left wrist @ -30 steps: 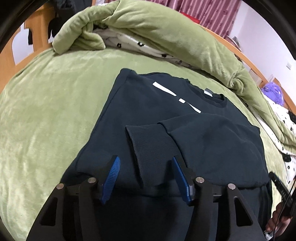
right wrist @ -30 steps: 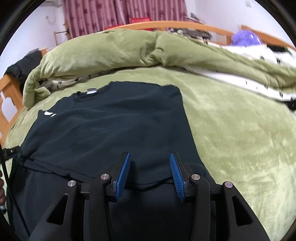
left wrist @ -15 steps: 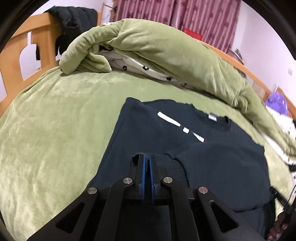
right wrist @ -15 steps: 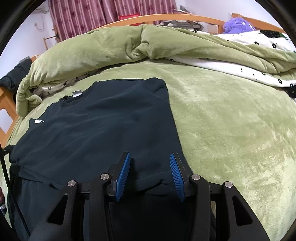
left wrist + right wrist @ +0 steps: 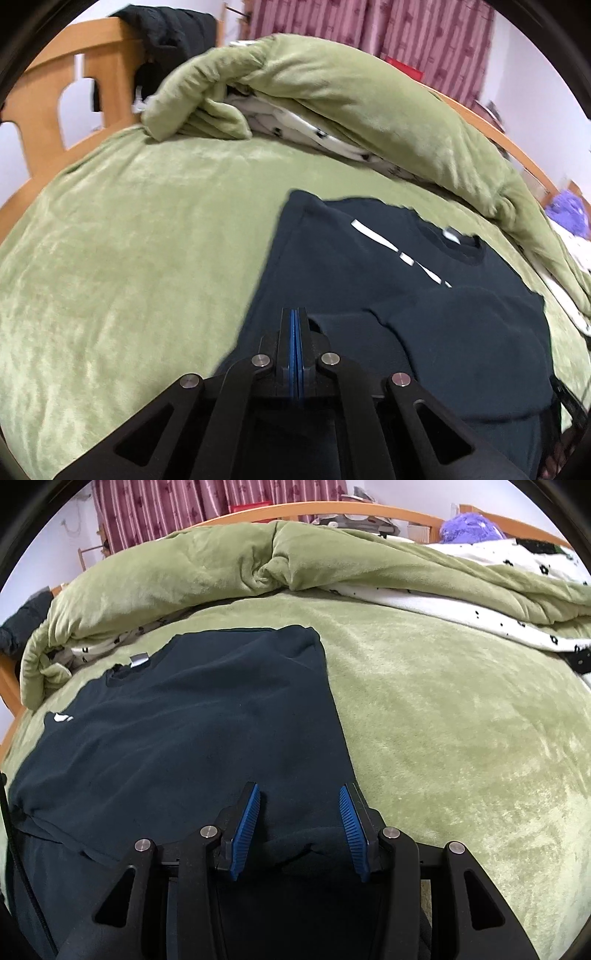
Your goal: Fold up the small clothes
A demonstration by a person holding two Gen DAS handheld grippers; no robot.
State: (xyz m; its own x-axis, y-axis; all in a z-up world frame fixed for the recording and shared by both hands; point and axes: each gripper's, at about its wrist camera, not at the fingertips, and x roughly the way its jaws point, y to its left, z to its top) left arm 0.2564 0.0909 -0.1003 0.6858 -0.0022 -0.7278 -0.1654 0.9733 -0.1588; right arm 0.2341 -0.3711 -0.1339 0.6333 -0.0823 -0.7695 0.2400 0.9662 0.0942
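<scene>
A dark navy sweatshirt (image 5: 369,266) with white chest marks lies flat on the green bed cover, sleeves folded across its body; it also shows in the right wrist view (image 5: 192,716). My left gripper (image 5: 294,314) is shut, its blue pads pressed together above the sweatshirt's left lower part; no cloth shows between the pads. My right gripper (image 5: 299,797) is open over the sweatshirt's lower right part, near its right edge, with folded cloth lying between the jaws.
A bunched green quilt (image 5: 332,88) with a white spotted lining lies along the far side of the bed, also in the right wrist view (image 5: 258,561). A wooden bed frame (image 5: 48,92) stands at the left. Green cover (image 5: 461,720) spreads right of the sweatshirt.
My left gripper has closed from wide open and lifted away to the left of the folded sleeve cuff. My right gripper has stayed open and shifted slightly toward the sweatshirt's right edge.
</scene>
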